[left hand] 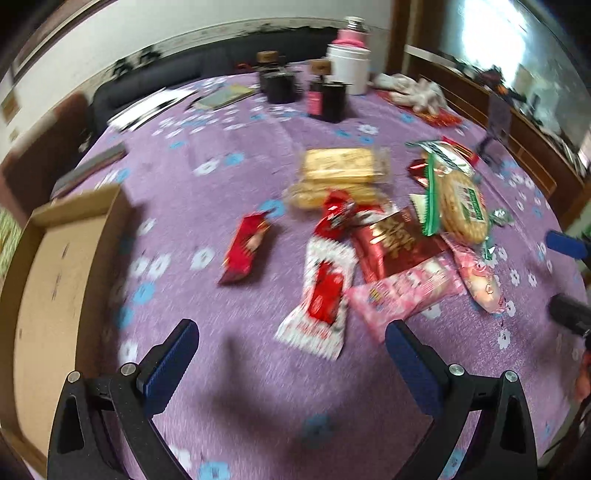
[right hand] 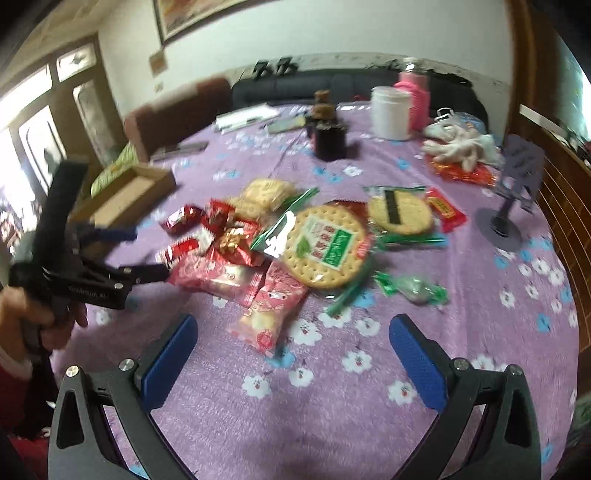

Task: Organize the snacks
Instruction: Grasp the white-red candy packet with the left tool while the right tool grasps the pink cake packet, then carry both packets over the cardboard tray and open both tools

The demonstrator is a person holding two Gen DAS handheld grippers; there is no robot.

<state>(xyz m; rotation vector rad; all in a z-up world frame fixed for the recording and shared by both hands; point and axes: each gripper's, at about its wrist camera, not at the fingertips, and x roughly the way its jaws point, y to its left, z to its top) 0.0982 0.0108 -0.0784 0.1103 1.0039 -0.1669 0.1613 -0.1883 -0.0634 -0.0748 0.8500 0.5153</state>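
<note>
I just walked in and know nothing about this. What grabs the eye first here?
A jumbled pile of snack packets lies mid-table on a purple flowered cloth, the big round cracker pack on its right side. An open cardboard box sits at the table's left edge. Two blue-padded tongs, left and right, hover open and hold nothing.

Roughly eleven snack packets [right hand: 321,251], one cardboard box [left hand: 55,266].

Premises: a home living room. Evidence: dark sofa [right hand: 332,86], framed picture [right hand: 207,14], floral cloth on the worktop [right hand: 369,406].
</note>
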